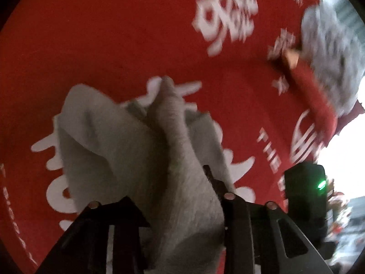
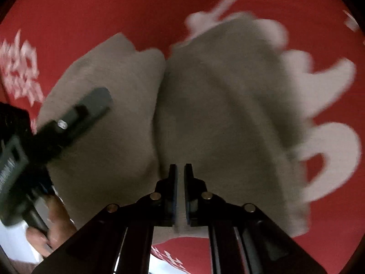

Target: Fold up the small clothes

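Note:
A small pale grey garment [image 1: 127, 141] hangs bunched over a red cloth with white lettering [image 1: 114, 34]. My left gripper [image 1: 182, 194] is shut on the garment, whose fabric covers the fingertips. In the right wrist view the same garment [image 2: 228, 114] fills the middle, draped in two lobes with a crease between them. My right gripper [image 2: 180, 169] is shut on a fold of it, with fabric pinched between the fingers. The left gripper [image 2: 95, 100] also shows there, at the garment's left part.
A heap of grey patterned clothes [image 1: 328, 52] and a red item [image 1: 312, 91] lie at the far right of the red cloth. A black device with a green light [image 1: 305, 196] shows at the right. Bright surroundings show beyond the cloth's right edge.

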